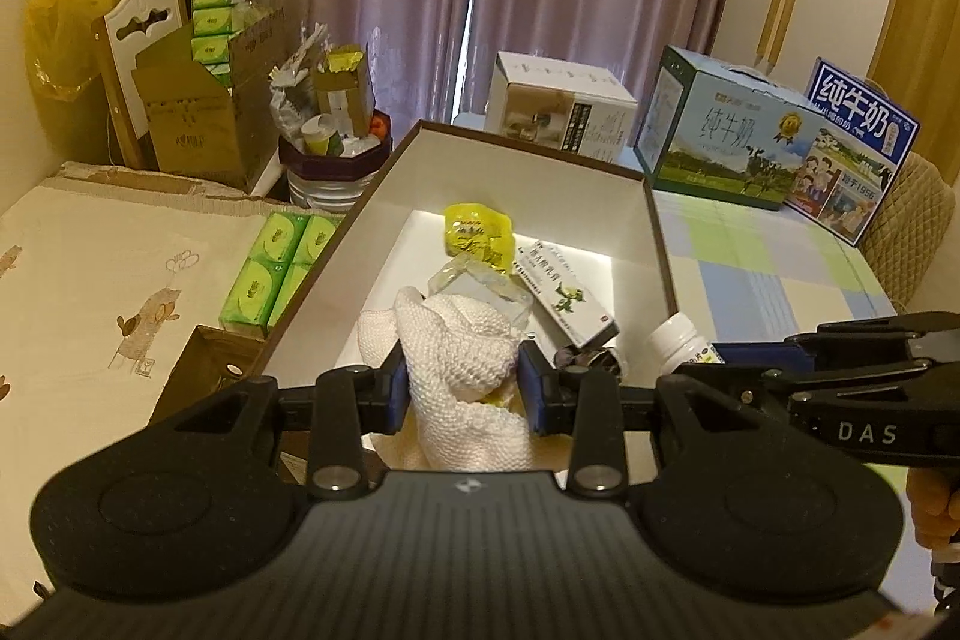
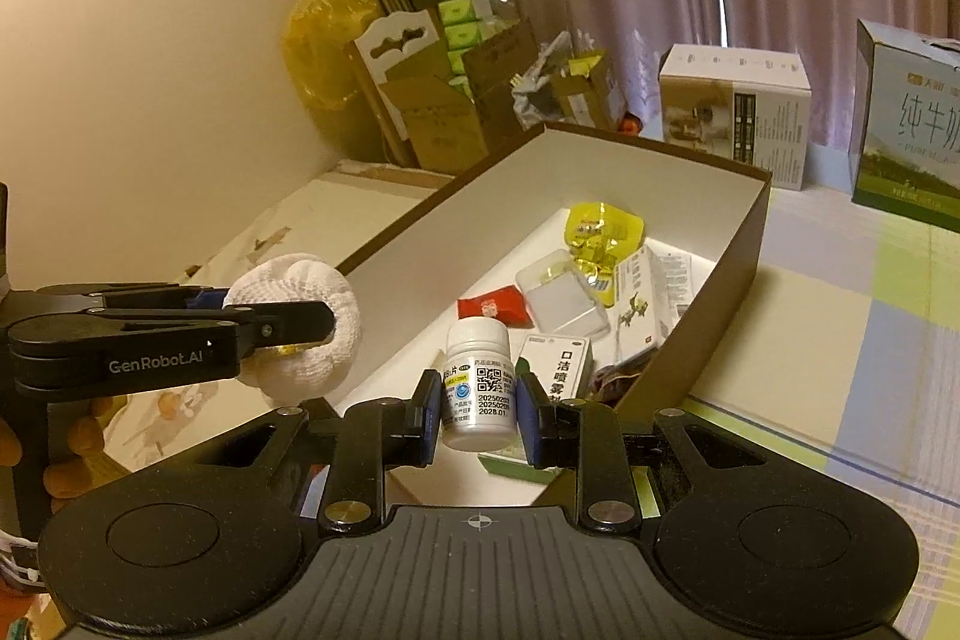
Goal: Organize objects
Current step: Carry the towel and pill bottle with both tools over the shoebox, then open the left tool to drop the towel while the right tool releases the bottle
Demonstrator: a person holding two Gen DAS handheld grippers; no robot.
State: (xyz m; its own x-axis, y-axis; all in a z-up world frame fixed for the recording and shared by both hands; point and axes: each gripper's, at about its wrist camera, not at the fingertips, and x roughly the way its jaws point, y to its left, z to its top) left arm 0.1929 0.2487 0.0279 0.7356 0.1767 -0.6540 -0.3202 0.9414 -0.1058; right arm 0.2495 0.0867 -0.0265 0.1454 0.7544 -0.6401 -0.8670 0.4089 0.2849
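Two tools, both closed on something. Left tool (image 1: 462,388): blue pads pressed against a white knitted cloth (image 1: 459,358), held above the near end of the open box (image 1: 654,232). Right tool (image 2: 478,409): clamped on a white pill bottle (image 2: 480,388), upright, over the box's near edge. Inside the box: yellow packet (image 2: 603,226), clear plastic case (image 2: 561,298), red sachet (image 2: 495,310), white medicine carton (image 2: 642,304), spray carton (image 2: 558,367). Beyond, on the checked tabletop (image 2: 840,316): milk cartons (image 1: 720,136).
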